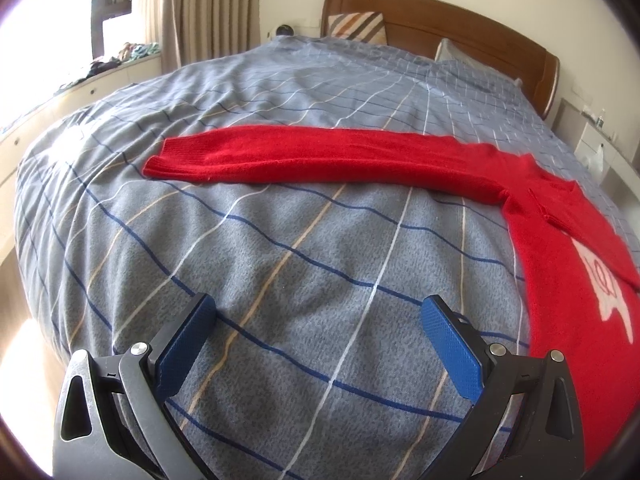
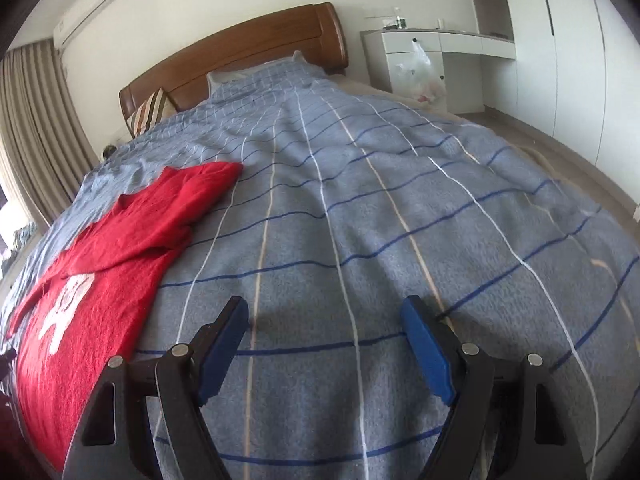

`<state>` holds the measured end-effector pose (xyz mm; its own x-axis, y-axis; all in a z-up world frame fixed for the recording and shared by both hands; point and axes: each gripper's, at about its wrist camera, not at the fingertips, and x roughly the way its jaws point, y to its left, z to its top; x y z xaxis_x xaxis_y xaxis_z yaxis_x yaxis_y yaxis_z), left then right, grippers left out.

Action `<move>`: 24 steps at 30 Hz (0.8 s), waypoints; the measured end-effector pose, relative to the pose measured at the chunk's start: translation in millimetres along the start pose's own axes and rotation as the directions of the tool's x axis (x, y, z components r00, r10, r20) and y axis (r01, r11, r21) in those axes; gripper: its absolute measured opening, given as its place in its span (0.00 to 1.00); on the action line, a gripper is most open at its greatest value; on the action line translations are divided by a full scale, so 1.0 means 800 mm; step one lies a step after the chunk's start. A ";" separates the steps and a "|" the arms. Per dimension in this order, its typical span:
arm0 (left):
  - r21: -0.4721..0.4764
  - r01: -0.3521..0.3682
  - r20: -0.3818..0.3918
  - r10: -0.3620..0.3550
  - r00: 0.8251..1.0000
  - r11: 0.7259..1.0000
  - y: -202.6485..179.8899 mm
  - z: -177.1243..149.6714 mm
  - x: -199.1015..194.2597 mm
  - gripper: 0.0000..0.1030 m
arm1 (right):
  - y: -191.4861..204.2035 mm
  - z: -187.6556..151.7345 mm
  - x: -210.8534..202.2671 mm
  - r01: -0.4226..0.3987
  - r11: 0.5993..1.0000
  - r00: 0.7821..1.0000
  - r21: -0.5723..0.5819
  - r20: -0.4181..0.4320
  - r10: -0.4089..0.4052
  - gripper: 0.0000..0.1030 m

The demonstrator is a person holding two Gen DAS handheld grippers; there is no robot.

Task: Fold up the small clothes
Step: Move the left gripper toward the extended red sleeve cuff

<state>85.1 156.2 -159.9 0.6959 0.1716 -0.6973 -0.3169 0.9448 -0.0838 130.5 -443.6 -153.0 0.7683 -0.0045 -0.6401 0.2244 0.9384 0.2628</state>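
Bedroom surroundings are shown: a wooden headboard (image 1: pixel 440 20), beige curtains (image 1: pixel 200 8) and a blue-grey checked bedspread (image 1: pixel 280 248) that serves as the work surface. On the bedspread, toward its foot end, a red sweater (image 1: pixel 568 280) with a white motif is laid flat, front up. In the left wrist view one sleeve (image 1: pixel 312 156) is seen stretched out straight across the bedspread, away from the sweater body; in the right wrist view the other sleeve (image 2: pixel 176 204) is seen already turned in across the chest. The task is therefore judged to be at an early stage: one sleeve fold is done, while the extended sleeve and the body folds are left. The left gripper (image 1: pixel 316 336) is held wide open above bare bedspread, beside the sweater body, and nothing is gripped. The right gripper (image 2: pixel 326 344) is likewise spread wide, empty, over bare bedspread on the opposite side of the sweater.
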 end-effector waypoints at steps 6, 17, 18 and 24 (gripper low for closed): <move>0.012 -0.014 -0.026 0.014 1.000 1.000 -0.004 -0.003 0.008 1.00 | -0.002 -0.003 0.001 -0.008 1.000 1.000 0.013 0.013 0.008 0.78; 0.003 0.000 -0.028 0.000 1.000 1.000 -0.005 -0.004 0.009 1.00 | 0.000 -0.009 0.005 -0.008 1.000 1.000 0.006 0.017 0.008 0.80; 0.003 0.000 -0.028 0.000 1.000 1.000 -0.005 -0.004 0.009 1.00 | 0.000 -0.010 0.005 -0.006 1.000 1.000 0.004 0.016 0.006 0.80; -0.001 0.011 -0.036 -0.011 0.999 1.000 -0.003 -0.002 0.006 1.00 | 0.002 -0.010 0.006 0.000 1.000 1.000 0.000 0.013 0.000 0.80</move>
<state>88.5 154.5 -164.0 0.6757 0.1511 -0.7215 -0.3101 0.9462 -0.0923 129.8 -439.7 -161.4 0.7759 -0.0085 -0.6308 0.2240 0.9385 0.2629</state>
